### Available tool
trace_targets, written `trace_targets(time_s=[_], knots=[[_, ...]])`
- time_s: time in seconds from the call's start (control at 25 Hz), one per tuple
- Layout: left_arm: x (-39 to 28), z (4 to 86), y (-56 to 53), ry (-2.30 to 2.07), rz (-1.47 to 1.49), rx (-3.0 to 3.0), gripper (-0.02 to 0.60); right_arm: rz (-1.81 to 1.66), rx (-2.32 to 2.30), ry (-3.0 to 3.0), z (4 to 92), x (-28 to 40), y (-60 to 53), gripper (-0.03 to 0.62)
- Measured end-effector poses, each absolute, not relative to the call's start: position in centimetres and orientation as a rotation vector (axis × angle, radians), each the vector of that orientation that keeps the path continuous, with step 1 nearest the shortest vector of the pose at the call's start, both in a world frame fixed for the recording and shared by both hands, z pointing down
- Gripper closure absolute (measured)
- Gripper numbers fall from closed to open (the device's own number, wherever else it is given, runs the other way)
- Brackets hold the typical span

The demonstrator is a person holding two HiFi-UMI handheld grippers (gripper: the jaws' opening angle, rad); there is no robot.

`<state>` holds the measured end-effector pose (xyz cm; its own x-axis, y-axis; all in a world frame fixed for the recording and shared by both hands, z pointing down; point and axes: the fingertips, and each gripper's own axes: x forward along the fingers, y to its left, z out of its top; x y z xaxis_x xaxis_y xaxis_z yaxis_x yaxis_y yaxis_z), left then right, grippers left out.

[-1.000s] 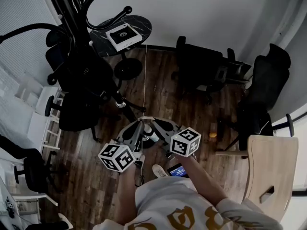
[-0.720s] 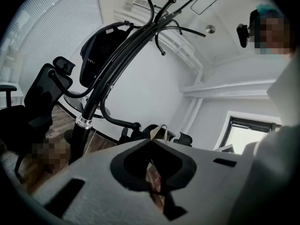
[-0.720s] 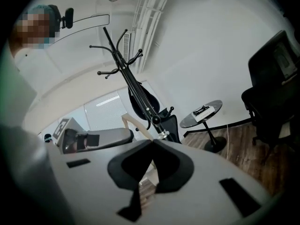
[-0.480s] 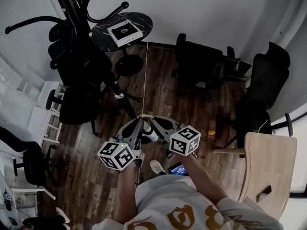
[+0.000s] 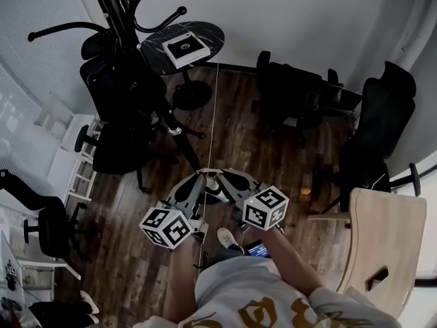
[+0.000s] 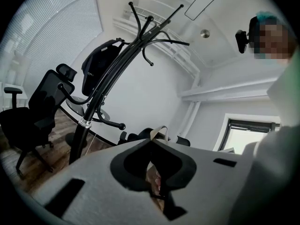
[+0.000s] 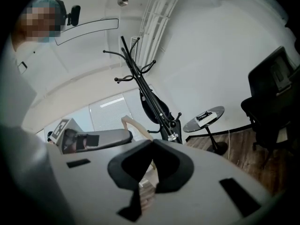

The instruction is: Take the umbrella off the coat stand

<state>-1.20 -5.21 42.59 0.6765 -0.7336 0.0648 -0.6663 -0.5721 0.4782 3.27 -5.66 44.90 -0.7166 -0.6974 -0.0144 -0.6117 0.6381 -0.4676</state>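
While both grippers are held low in front of the person, the coat stand (image 5: 115, 5) lies ahead and off to the person's left, well apart from either. The left gripper (image 5: 197, 179) is the nearer of the two, and the right gripper (image 5: 218, 180) is just beside it, their tips close together. Each has its jaws closed tip to tip with nothing between them, as both gripper views show.

On the stand a dark bundle (image 6: 98, 64) hangs high against the black pole (image 6: 78, 139), below the curved hooks (image 6: 161, 40). It is the likeliest umbrella, but its outline could as well be a bag, and I cannot settle which. Its long axis runs along the pole, near upright.

Judging from this, the next move calls for a reach up and to the left. A gripper must open before it meets the bundle, then lift it clear of its hook.
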Motion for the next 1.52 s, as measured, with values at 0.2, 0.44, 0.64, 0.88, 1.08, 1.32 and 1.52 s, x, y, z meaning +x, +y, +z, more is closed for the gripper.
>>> trace_targets(time_s=[0.2,0.44,0.64,0.88,1.08,1.32,1.52], knots=[[-1.0,41.4,-2.7,-1.111,-0.207,2.442,0.559,-0.613,-1.056,2.687,43.9,3.3,-3.3,0.582],[-0.3,39.8,0.4,-1.136,-0.245,2.459,0.560,-0.558,-1.023,2.700,42.3,4.0,-0.2,0.582],[0.4,39.0,2.9,-1.134,-0.286,2.472,0.559,-0.533,-1.028,2.717,41.3,4.5,2.7,0.582],[1.6,37.9,5.4,-1.116,-0.296,2.490,0.558,-0.492,-1.044,2.707,40.5,5.8,5.5,0.582],[2.3,37.6,6.4,-1.104,-0.301,2.494,0.558,-0.470,-1.068,2.697,40.3,6.7,6.6,0.582],[2.4,37.4,6.9,-1.105,-0.309,2.509,0.559,-0.467,-1.052,2.684,39.8,7.1,7.3,0.582],[2.2,37.5,7.1,-1.121,-0.311,2.505,0.559,-0.450,-1.038,2.709,39.9,6.8,7.6,0.582]])
